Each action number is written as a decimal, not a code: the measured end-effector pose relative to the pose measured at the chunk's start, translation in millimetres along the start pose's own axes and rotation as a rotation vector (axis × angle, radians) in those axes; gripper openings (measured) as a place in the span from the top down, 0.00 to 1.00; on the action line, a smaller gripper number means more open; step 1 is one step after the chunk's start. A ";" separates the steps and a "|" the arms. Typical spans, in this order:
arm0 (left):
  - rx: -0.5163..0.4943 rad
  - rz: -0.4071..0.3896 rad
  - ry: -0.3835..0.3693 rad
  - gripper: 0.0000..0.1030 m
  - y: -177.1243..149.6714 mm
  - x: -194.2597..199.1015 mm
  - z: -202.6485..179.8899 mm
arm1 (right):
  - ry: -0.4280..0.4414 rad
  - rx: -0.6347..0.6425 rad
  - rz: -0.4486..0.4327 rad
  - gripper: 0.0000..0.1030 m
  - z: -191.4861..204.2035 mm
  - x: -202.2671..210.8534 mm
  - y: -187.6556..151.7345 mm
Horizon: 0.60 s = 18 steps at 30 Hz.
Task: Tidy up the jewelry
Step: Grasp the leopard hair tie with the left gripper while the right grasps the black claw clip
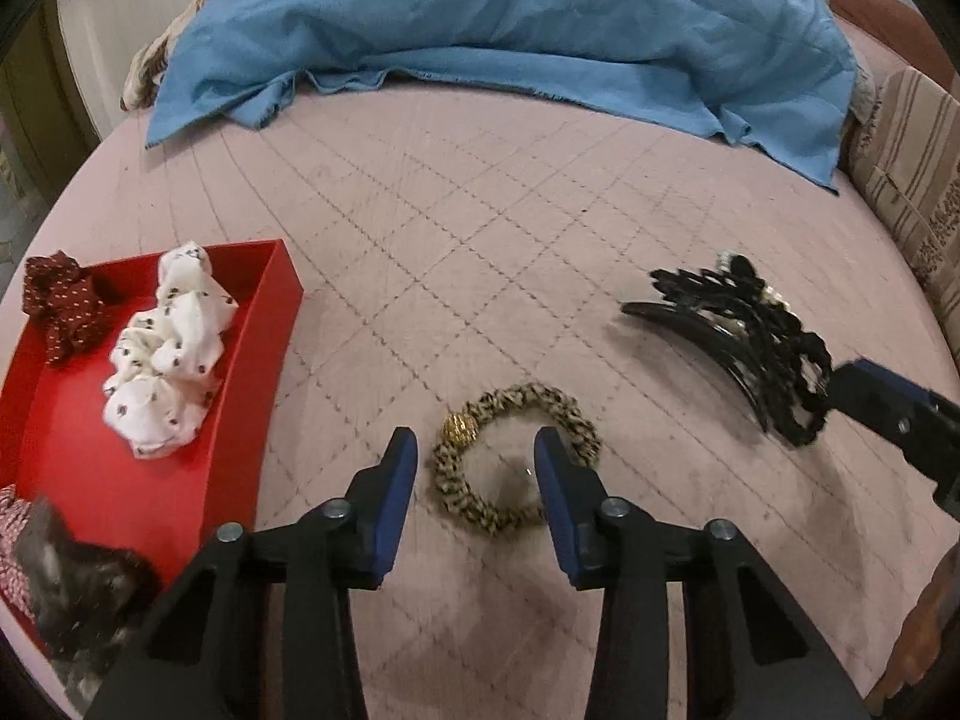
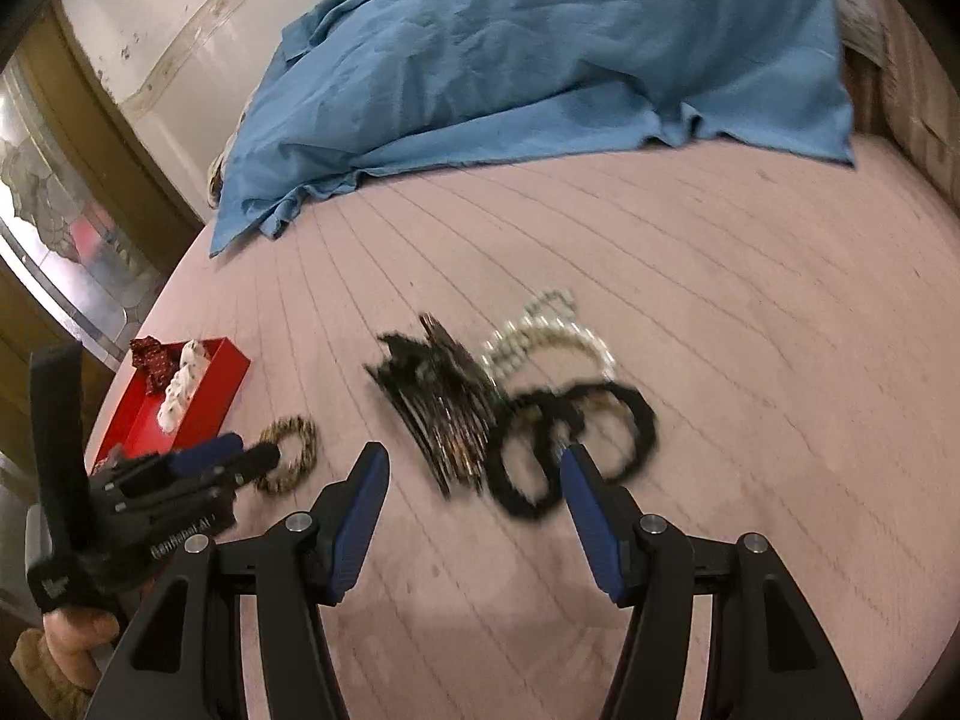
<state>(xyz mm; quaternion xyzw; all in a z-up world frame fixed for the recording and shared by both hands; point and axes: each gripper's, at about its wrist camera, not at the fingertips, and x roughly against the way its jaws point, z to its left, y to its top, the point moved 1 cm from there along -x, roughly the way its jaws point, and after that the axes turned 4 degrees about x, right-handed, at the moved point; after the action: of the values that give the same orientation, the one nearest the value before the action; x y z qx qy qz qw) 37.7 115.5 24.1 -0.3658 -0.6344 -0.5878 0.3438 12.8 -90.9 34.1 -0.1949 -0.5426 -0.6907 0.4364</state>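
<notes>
A leopard-print hair tie [image 1: 516,456] with a gold bead lies on the pink quilted surface. My left gripper [image 1: 474,450] hangs open over it, its right fingertip inside the ring and the ring's left side between the jaws, pads not pressing. To the left, the red tray [image 1: 264,324] holds a white scrunchie [image 1: 168,354], a dark red one [image 1: 60,300] and a dark grey one [image 1: 72,576]. My right gripper [image 2: 474,462] is open and empty just in front of a black hair claw [image 2: 444,408], black ring ties [image 2: 570,438] and a pearl clip [image 2: 540,336]. The ties sit by its right fingertip.
A rumpled blue cloth [image 1: 510,24] covers the far part of the bed. A striped cushion [image 1: 912,180] lines the right edge. In the right wrist view, a wall and a glass panel [image 2: 72,228] stand off the left edge, and a hand [image 2: 72,642] holds the left gripper.
</notes>
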 end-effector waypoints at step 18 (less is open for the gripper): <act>0.014 -0.004 -0.006 0.88 8.5 -12.5 -2.3 | -0.010 0.066 0.061 0.83 16.9 -49.0 23.9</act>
<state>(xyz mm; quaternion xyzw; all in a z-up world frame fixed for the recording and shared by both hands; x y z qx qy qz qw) 51.3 112.9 17.7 -0.3637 -0.6405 -0.5828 0.3433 55.4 -56.9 17.2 -0.2003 -0.5609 -0.6579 0.4609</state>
